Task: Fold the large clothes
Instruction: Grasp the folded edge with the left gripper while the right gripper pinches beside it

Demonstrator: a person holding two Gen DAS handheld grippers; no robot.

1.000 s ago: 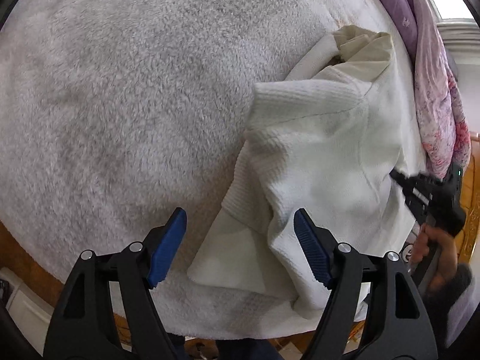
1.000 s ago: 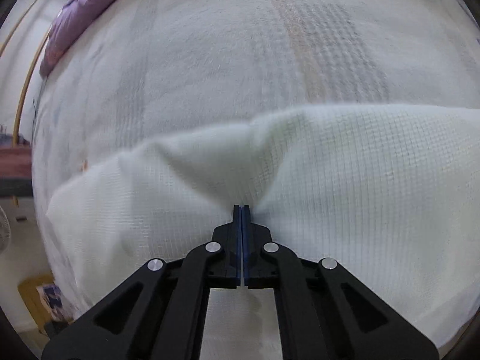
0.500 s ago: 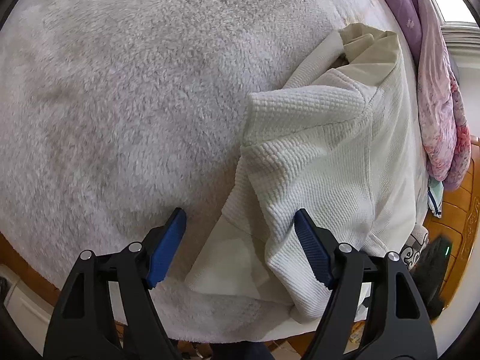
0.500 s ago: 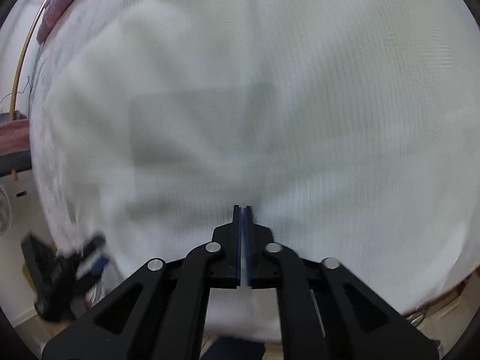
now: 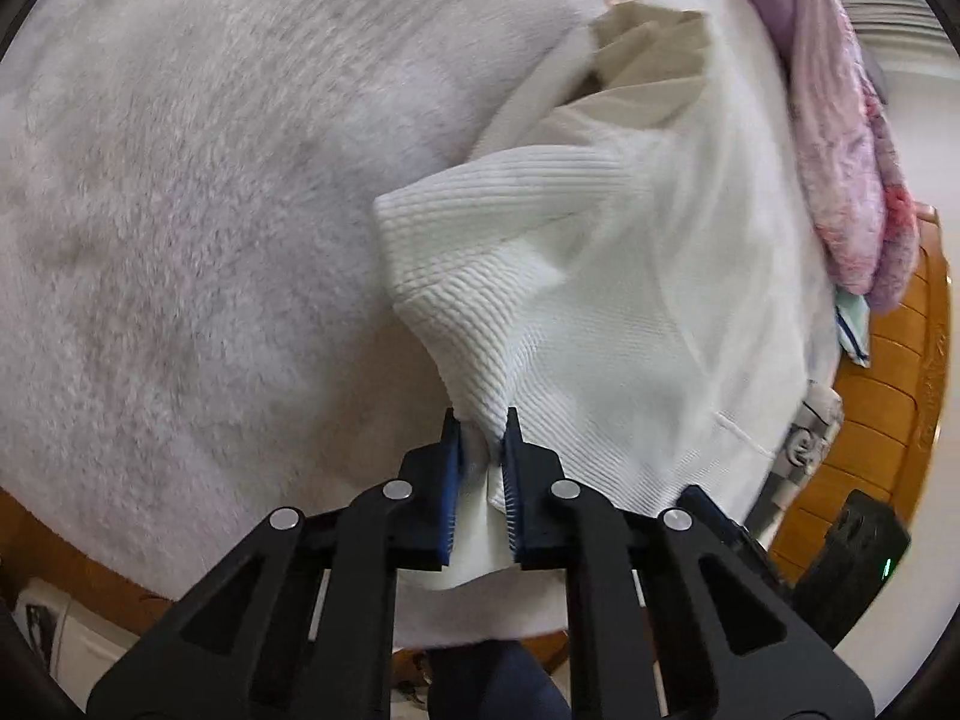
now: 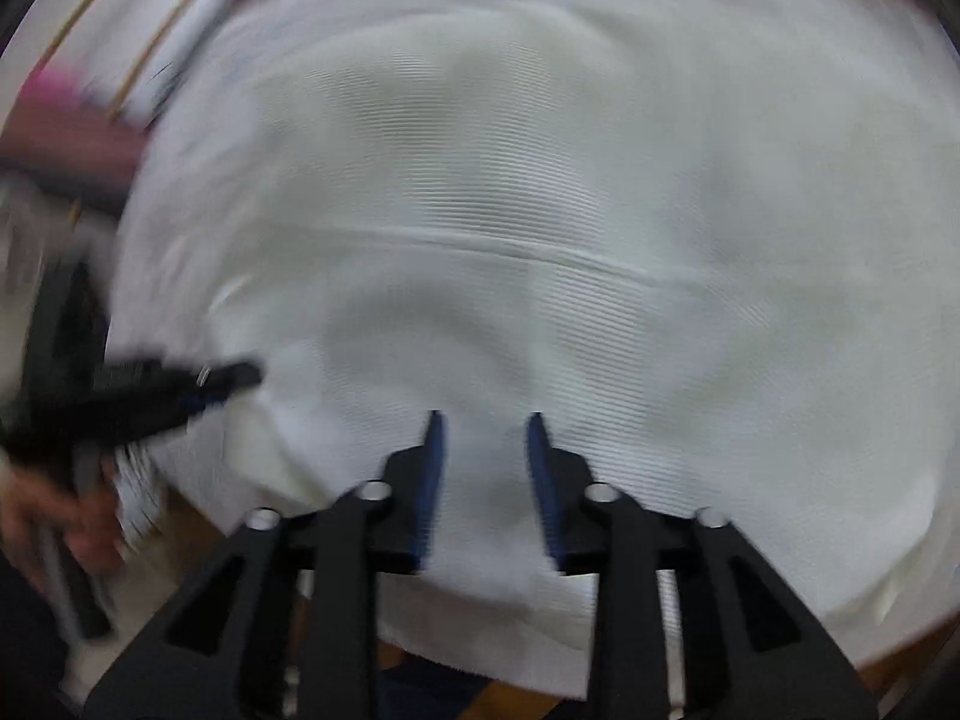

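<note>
White knit garment [image 5: 630, 300] lies on a fluffy blanket [image 5: 210, 210]. Left gripper [image 5: 483, 426] pinches a bunched fold at its near edge. Right gripper [image 6: 483, 420], jaws just opened and parted, hovers over the blurred cloth, gripping nothing.

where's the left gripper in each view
Left wrist: left gripper bottom centre, shut on a fold of the white garment.
Right wrist: it comes in, blurred, from the left edge onto the garment.
Shared landmark: the white garment.
</note>
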